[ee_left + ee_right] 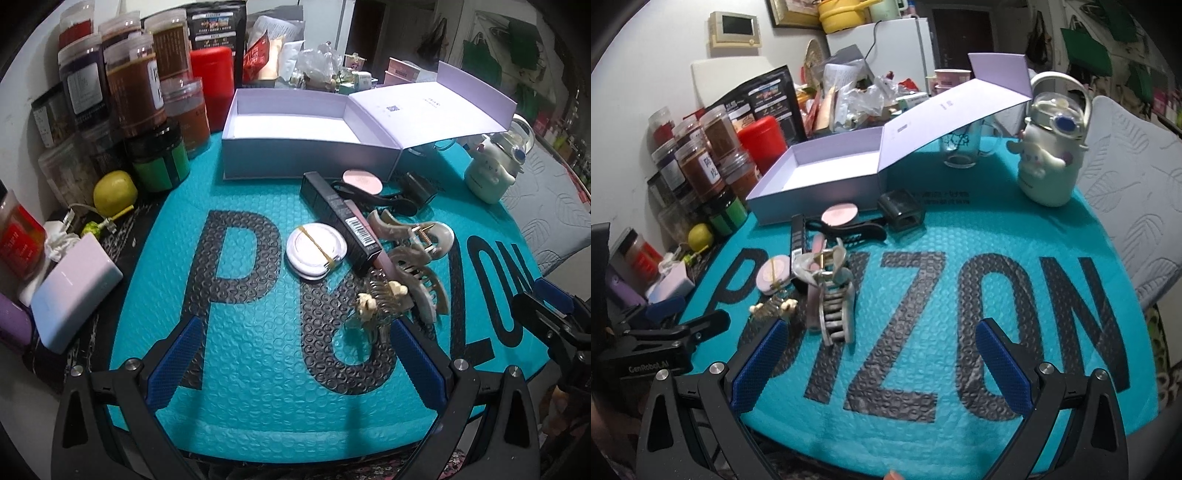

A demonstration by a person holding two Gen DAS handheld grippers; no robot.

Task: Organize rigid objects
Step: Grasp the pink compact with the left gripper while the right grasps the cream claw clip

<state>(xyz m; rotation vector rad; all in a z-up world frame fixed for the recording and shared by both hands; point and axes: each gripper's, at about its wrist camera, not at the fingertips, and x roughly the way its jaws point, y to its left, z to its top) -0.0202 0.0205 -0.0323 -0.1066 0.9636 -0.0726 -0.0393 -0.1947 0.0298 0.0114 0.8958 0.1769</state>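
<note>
An open lavender box point(288, 125) with its lid point(432, 107) folded back sits at the far side of a teal bubble mailer point(258, 369); it also shows in the right wrist view point(827, 173). In front of it lies a pile: a round white compact point(316, 251), a long black tube box point(340, 218), a pink disc point(362, 181), a black clip point(419, 188), grey claw clips point(417, 254) and a flower comb point(376, 299). My left gripper point(295, 354) is open and empty, just short of the pile. My right gripper point(882, 362) is open and empty, right of the claw clips point(833, 295).
Spice jars point(129, 85), a red canister point(212, 81) and a lime point(114, 192) stand at the left. A white power bank point(74, 295) lies left front. A white character bottle point(491, 170) stands at the right, a glass mug point(960, 147) behind the lid.
</note>
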